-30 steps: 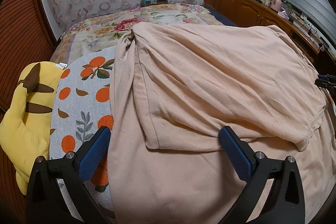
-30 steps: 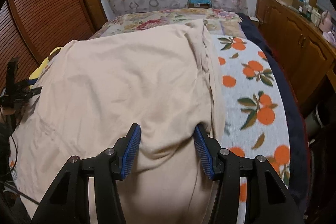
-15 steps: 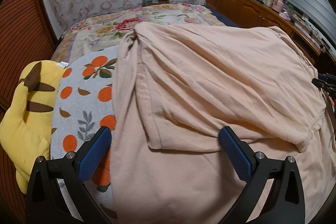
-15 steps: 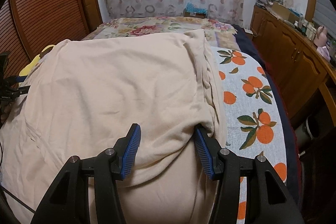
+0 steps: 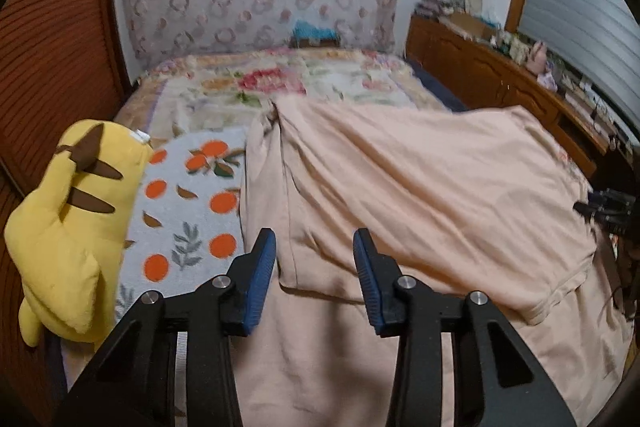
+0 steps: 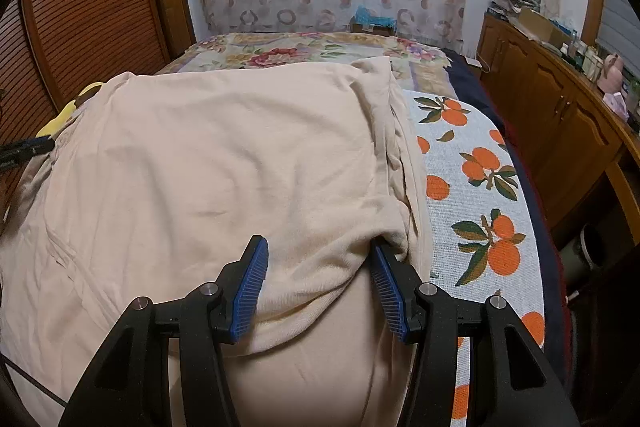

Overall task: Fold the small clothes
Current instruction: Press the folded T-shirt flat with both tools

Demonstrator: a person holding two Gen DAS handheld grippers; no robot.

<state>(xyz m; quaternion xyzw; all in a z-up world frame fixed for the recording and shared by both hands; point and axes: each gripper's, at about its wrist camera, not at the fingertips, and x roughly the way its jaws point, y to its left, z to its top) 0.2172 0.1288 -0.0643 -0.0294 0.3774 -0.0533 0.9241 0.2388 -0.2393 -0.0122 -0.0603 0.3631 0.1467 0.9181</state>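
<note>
A large peach garment lies spread on the bed with its top layer folded over. My left gripper hovers at the near left corner of that folded layer. Its jaws are closing, the flap's corner sits between the blue pads, and no pad visibly presses on it. In the right wrist view the same garment fills the bed. My right gripper is shut on a bunched fold at the near right edge, with cloth filling the gap from pad to pad.
An orange-print blanket lies under the garment, over a floral bedspread. A yellow plush toy lies at the bed's left edge. A wooden cabinet with clutter runs along the right. A slatted wooden door stands on the left.
My left gripper's jaws have narrowed a lot around the flap's corner, and the gripper has risen and tipped up. My right gripper keeps the same grip on the fold.
</note>
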